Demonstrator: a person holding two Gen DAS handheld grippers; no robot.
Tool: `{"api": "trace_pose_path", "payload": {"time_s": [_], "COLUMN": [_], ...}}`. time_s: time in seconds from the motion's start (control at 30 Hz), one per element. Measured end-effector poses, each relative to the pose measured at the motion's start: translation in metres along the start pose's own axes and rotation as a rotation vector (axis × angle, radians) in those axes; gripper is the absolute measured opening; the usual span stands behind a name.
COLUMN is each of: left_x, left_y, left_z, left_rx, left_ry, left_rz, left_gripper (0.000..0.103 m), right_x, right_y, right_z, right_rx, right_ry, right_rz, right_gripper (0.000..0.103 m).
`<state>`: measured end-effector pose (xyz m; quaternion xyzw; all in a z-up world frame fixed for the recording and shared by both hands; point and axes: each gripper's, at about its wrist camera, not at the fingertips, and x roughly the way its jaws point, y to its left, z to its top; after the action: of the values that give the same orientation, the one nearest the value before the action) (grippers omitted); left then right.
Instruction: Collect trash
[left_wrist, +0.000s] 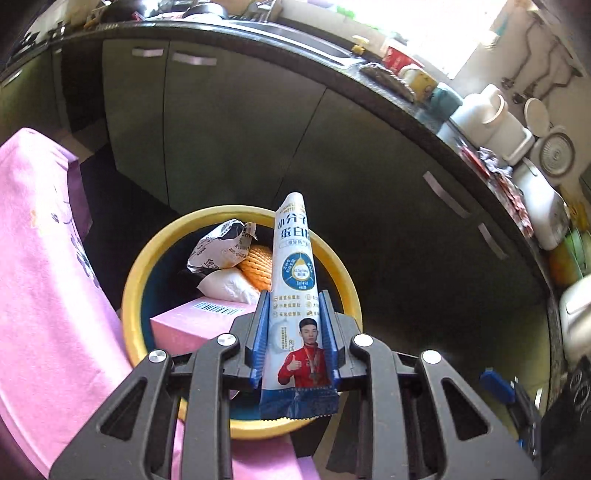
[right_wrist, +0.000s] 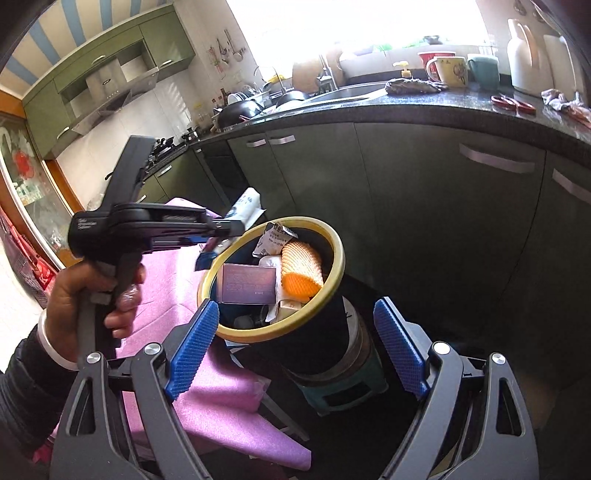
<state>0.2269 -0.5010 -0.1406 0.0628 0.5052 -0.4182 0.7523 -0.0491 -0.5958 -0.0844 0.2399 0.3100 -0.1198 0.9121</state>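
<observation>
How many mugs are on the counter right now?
3: a red one by the sink, a cream one beside it, a teal one next along. Clutter may hide more.

Green kitchen cabinets (right_wrist: 424, 177) under a dark countertop (right_wrist: 436, 107), bright window (right_wrist: 362, 22) behind.

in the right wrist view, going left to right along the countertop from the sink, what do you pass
Sink → dark rag → cream mug with red rim → teal mug → white kettle → red scissors → crumpled wrappers
</observation>
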Motion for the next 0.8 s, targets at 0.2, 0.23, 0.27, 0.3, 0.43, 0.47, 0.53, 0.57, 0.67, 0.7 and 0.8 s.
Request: {"api": "trace_pose_path", "payload": {"time_s": [0.2, 0.23, 0.27, 0.3, 0.43, 0.47, 0.53, 0.57, 0.67, 0.7, 0.8], "left_x": [0.013, 0.012, 0.010, 0.011, -0.003, -0.008, -0.023, -0.033, -0.069, -0.082, -0.126], "left_y": [0.000, 0.001, 0.001, -0.001, 0.001, 0.002, 0.005, 0.008, 0.023, 0.030, 0.053], "left_z": [-0.005, -0.007, -0.009, -0.009, -0.014, -0.016, -0.024, -0.029, -0.052, -0.061, -0.092], "left_rx": [-0.040, -0.045, -0.040, -0.030, -0.009, -0.005, 0.004, 0.004, -0.018, -0.029, -0.065], "left_ry": [0.009, -0.002, -0.008, -0.010, -0.037, -0.046, -0.074, -0.092, -0.150, -0.164, -0.225], "left_rz": [0.038, 0.043, 0.049, 0.055, 0.069, 0.070, 0.077, 0.081, 0.084, 0.086, 0.130], "left_gripper": [0.059, 0.066, 0.067, 0.068, 0.075, 0.076, 0.081, 0.084, 0.089, 0.089, 0.092], "right_x": [0.004, 0.004, 0.004, 0.004, 0.004, 0.004, 0.003, 0.003, 0.005, 0.006, 0.008], "right_y": [0.000, 0.001, 0.003, 0.004, 0.010, 0.013, 0.018, 0.022, 0.040, 0.046, 0.071], "right_z": [0.000, 0.000, -0.001, -0.001, 0.002, 0.002, 0.002, 0.003, 0.002, 0.002, -0.002], "right_rx": [0.011, 0.010, 0.009, 0.007, -0.002, -0.008, -0.021, -0.030, -0.079, -0.095, -0.147], "right_ry": [0.007, 0.007, 0.008, 0.007, 0.003, 0.003, 0.007, 0.010, 0.024, 0.028, 0.038], "right_rz": [0.015, 0.018, 0.018, 0.018, 0.021, 0.021, 0.023, 0.024, 0.025, 0.036, 0.080], "right_gripper": [0.085, 0.085, 0.085, 0.085, 0.085, 0.085, 0.086, 0.088, 0.089, 0.090, 0.090]}}
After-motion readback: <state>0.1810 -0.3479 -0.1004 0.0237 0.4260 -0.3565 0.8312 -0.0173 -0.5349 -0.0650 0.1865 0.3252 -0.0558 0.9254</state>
